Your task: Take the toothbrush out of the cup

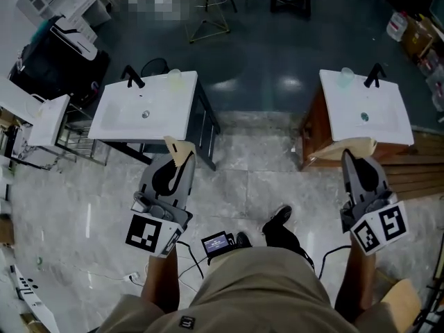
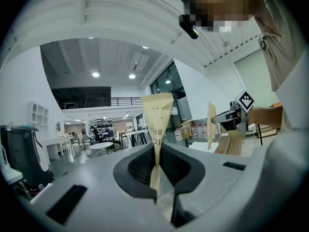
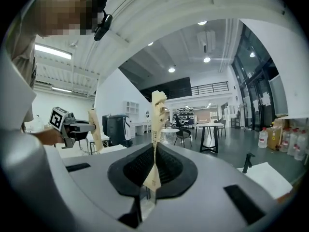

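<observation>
Head view: the left gripper point(image 1: 173, 161) is seen clamped on a tan paper packet point(image 1: 182, 151), the right gripper point(image 1: 352, 159) on a second packet point(image 1: 355, 146) (both jaw pairs are pinched onto the paper). Each packet overlaps a basin's lower edge: left basin point(image 1: 118, 120), right basin point(image 1: 388, 116). A cup point(image 1: 175, 80) is set at the left basin's upper right corner, a second cup point(image 1: 346, 77) at the right basin's upper left. Whether a toothbrush stands in either cannot be told. Open marble floor point(image 1: 257, 151) is left between the basins.

Marble floor point(image 1: 257, 158); two white sink units point(image 1: 118, 116); ceiling spotlights point(image 2: 95, 74); tall glass wall point(image 3: 256, 86).
</observation>
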{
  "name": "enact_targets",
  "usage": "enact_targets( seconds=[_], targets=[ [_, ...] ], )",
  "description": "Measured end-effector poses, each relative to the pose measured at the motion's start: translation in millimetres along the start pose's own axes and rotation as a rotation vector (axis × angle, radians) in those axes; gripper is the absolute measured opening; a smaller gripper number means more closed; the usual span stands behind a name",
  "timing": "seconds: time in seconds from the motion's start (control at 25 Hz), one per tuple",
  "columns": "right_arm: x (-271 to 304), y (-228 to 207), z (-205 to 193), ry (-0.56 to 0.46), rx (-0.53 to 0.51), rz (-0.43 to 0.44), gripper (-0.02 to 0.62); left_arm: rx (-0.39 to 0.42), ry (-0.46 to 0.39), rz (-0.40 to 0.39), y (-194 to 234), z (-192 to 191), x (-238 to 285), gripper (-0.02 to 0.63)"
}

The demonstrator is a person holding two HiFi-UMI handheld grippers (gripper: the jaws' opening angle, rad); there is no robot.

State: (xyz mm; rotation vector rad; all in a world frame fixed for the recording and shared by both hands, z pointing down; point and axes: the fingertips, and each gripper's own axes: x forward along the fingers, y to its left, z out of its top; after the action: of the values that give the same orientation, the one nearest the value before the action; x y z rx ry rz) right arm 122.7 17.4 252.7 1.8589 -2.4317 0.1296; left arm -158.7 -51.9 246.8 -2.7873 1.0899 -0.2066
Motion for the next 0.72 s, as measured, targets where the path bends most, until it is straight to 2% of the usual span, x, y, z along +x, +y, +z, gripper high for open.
enact_targets(
  seconds=[0.32,0.72],
  targets=[
    [-27,71,14,0.011,-0.014,0.007,0.012,-0.018,-0.013,0.001,11,6,-73,0.031],
    [-41,105,29,0.007,-0.03,0.01,0.012,-0.023,-0.032,0.001,16,16,-105,0.031]
  ],
)
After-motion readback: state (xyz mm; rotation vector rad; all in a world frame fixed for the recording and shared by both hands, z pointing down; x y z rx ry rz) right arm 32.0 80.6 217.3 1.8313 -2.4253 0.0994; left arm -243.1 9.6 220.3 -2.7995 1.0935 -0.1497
